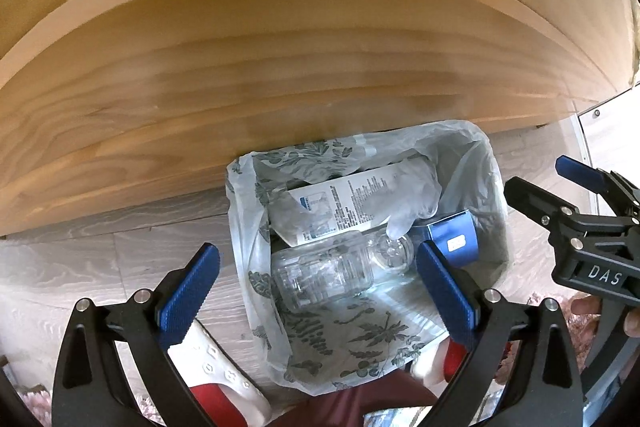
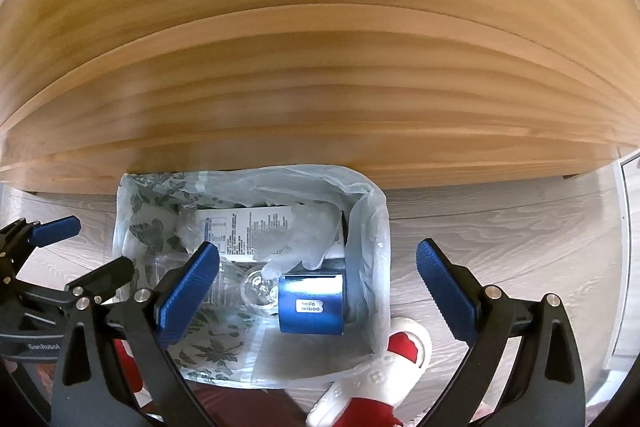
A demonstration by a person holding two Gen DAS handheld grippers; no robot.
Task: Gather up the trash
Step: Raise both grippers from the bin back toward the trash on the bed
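Left wrist view: I look down into the bin [image 1: 496,211], which stands on the floor [image 1: 80,267] against the wooden cabinet [image 1: 280,67]. Inside the bag [image 1: 360,347] the trash lies already: a clear bottle [image 1: 324,275], a white box [image 1: 340,207] with a thin glove [image 1: 408,203] on it, and a blue box [image 1: 456,239]. My left gripper [image 1: 318,293] hangs above the bin; its fingers [image 1: 188,299] stand wide apart and hold nothing. I judge that the drop step is done here.

Right wrist view: the same bin [image 2: 380,227], with the blue box [image 2: 312,303] nearest. My right gripper [image 2: 318,293] is over the bin's right side, fingers [image 2: 444,291] fully spread, nothing between them. The left gripper [image 2: 76,251] shows at the left edge, also spread.

Next I should lift both away and look for remaining trash; none is in view outside the bin.
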